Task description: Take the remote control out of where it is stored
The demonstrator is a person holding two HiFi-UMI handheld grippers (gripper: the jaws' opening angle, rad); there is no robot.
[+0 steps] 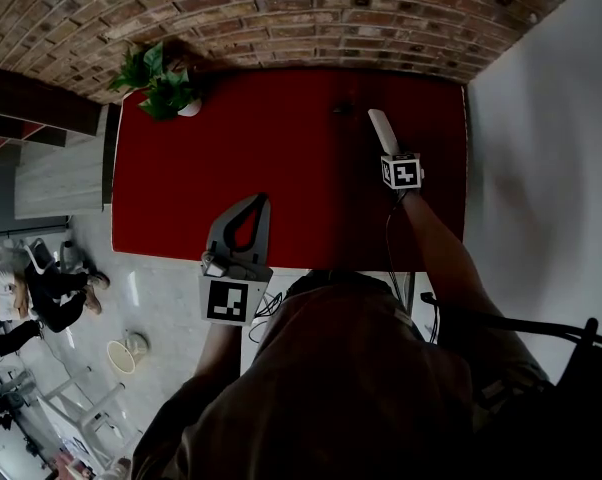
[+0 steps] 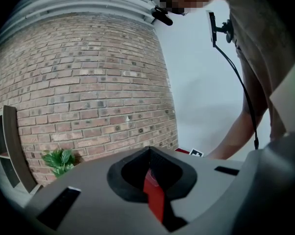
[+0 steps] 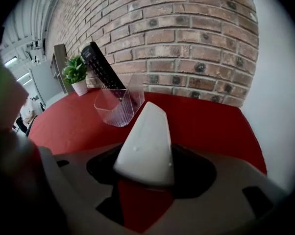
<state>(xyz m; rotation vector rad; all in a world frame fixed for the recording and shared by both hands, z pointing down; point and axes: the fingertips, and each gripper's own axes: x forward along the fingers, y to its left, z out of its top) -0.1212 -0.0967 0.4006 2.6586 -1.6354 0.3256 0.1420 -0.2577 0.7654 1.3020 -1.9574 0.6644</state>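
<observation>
At the near edge of the red table (image 1: 181,198), the left gripper (image 1: 260,201) hovers, jaws clenched together on nothing. Farther out on the right, the right gripper (image 3: 152,105) looks closed and empty too, its white jaws forming one wedge. Beyond it the black remote control (image 3: 99,62) stands tilted in a clear ribbed holder (image 3: 115,112). A potted plant (image 1: 161,83) sits at the far left corner.

head view looks steeply down on the red desk (image 1: 281,168); both gripper views sit low, facing the brick wall (image 2: 88,82), and share the plant (image 2: 59,161)
</observation>
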